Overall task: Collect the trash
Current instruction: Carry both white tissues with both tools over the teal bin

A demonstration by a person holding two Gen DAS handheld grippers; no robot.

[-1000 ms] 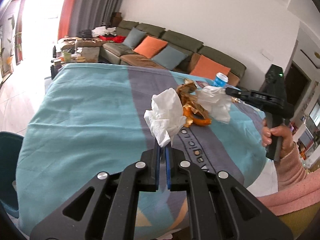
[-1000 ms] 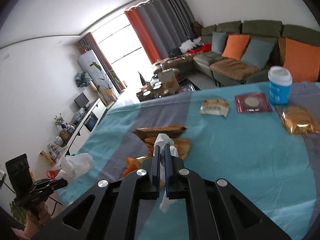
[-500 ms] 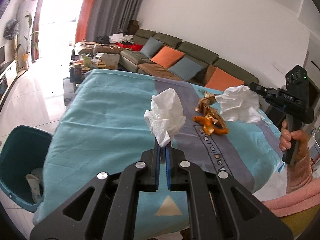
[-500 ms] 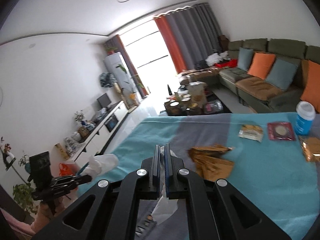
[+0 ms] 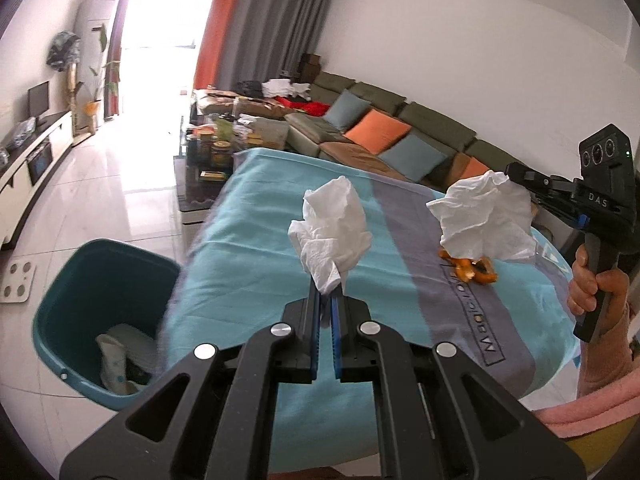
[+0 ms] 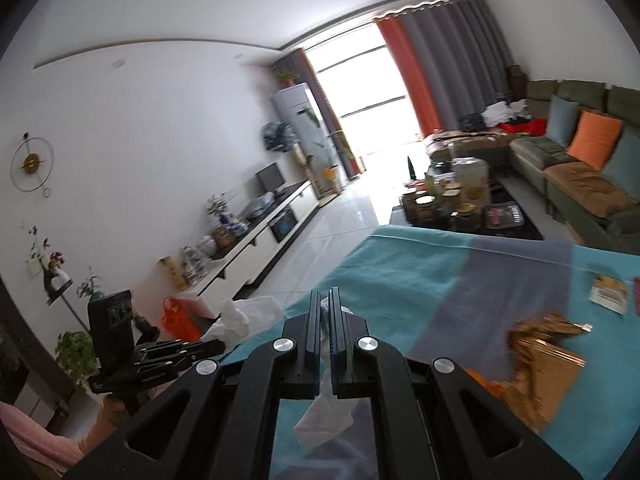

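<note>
My left gripper (image 5: 325, 300) is shut on a crumpled white tissue (image 5: 332, 236) and holds it above the left part of the table. My right gripper (image 6: 325, 308) is shut on a second white tissue (image 6: 326, 416); in the left wrist view this tissue (image 5: 484, 220) hangs from it above the orange peel (image 5: 472, 270). A teal trash bin (image 5: 96, 276) stands on the floor at the table's left edge, with some trash inside. In the right wrist view the left gripper with its tissue (image 6: 250, 314) is at the lower left.
The table has a teal and grey cloth (image 5: 256, 248). Gold wrappers (image 6: 544, 348) and a snack packet (image 6: 608, 294) lie on it. A coffee table (image 5: 208, 160) and sofa (image 5: 384, 136) stand beyond. A white scale (image 5: 18, 282) lies on the floor.
Both grippers have swung left with their tissues, towards the table's left edge. The teal bin has come fully into the left wrist view.
</note>
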